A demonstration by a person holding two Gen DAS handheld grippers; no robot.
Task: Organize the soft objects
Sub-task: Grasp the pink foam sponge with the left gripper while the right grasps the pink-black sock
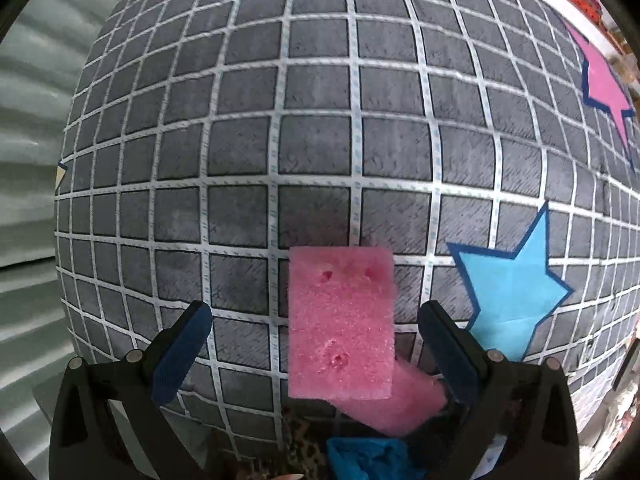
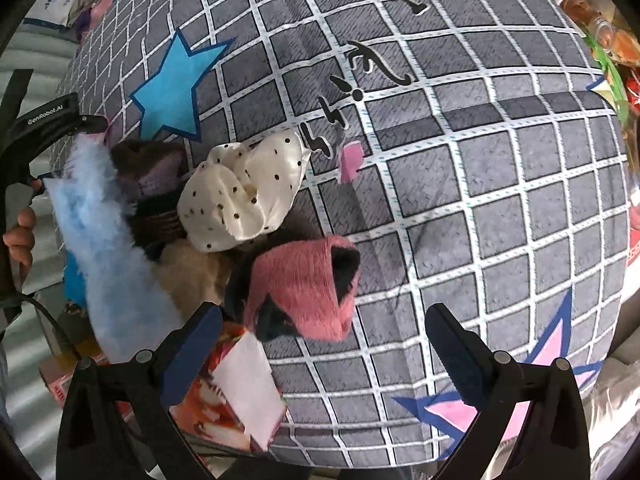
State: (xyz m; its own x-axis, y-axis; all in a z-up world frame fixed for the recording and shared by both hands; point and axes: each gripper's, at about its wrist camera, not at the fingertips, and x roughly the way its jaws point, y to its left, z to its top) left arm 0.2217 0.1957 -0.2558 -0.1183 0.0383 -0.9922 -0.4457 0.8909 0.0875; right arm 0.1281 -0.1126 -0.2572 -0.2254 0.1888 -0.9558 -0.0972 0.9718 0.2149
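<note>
A pink foam block (image 1: 340, 324) lies flat on the grey checked bedspread (image 1: 312, 120), between the fingers of my left gripper (image 1: 318, 344), which is open and apart from it. A second pink foam piece (image 1: 400, 404) pokes out under the block against the right finger. In the right wrist view a pile of soft things sits at the left: a pink and black fuzzy item (image 2: 304, 292), a white dotted cloth (image 2: 244, 192), a light blue fluffy piece (image 2: 104, 260) and a beige one (image 2: 188, 272). My right gripper (image 2: 326, 352) is open just below the pink fuzzy item.
A small pink foam scrap (image 2: 350, 162) lies alone on the bedspread (image 2: 500, 208). A colourful printed box (image 2: 236, 404) rests by the right gripper's left finger. Blue cloth (image 1: 368, 460) lies under the left gripper. A hand (image 2: 20, 236) holds the other gripper's black housing (image 2: 44, 126). Clutter lines the far right edge (image 2: 612, 40).
</note>
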